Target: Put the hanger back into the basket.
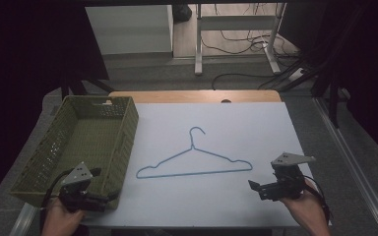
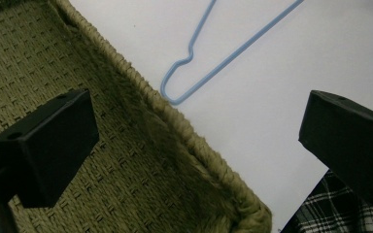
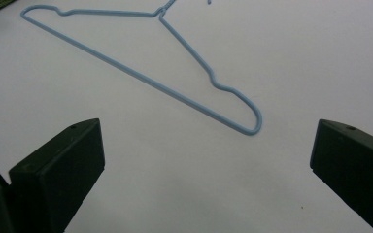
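A light-blue wire hanger [image 1: 194, 173] lies flat in the middle of the white table top [image 1: 256, 132], hook pointing away. It lies ahead of both grippers as the hanger [image 2: 175, 102] and the hanger [image 3: 136, 74]. My left gripper [image 1: 104, 184] is open and holds nothing; it hovers over the near right corner of the green woven basket [image 1: 125, 142]. In its own view the left gripper [image 2: 199, 141] straddles the basket rim [image 2: 184, 128]. My right gripper [image 1: 264, 176] is open and holds nothing, a little to the right of the hanger's right end; from its own camera the right gripper [image 3: 209, 165] has bare table between its jaws.
The basket stands along the table's left side with nothing visible inside it. A wooden strip [image 1: 197, 96] borders the far edge of the table. Beyond it are a desk frame [image 1: 236, 34] and cables [image 1: 256, 46] on the floor. A plaid sleeve [image 2: 340, 213] shows by the left gripper.
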